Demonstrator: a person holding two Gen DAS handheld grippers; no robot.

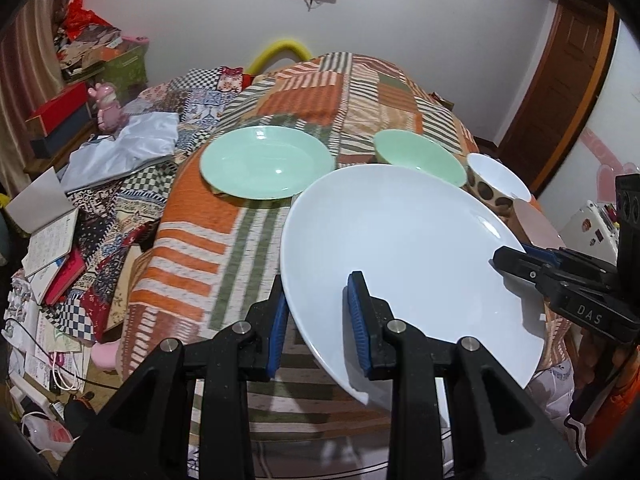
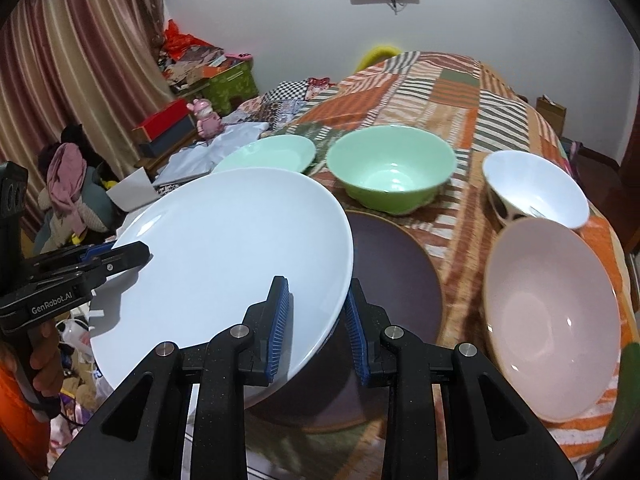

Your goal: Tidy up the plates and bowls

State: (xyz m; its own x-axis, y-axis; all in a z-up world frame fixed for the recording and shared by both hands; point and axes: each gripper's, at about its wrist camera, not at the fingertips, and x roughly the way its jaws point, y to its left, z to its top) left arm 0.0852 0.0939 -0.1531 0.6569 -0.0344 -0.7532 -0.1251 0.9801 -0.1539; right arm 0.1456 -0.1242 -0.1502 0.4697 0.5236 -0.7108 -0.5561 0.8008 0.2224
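Right wrist view: both grippers, left gripper (image 2: pixel 120 254) and right gripper (image 2: pixel 316 320), are clamping opposite rims of the white plate (image 2: pixel 224 264), carrying it above the dark plate (image 2: pixel 394 276); keeping it level should help stacking.

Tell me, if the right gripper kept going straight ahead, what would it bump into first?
Probably the green bowl. The right gripper holds the white plate by its rim, above a dark plate, and the bowl stands beyond, though depth is hard to judge.

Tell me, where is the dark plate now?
In the right wrist view the dark plate lies on the table, partly under the raised white plate, between it and the pink bowl.
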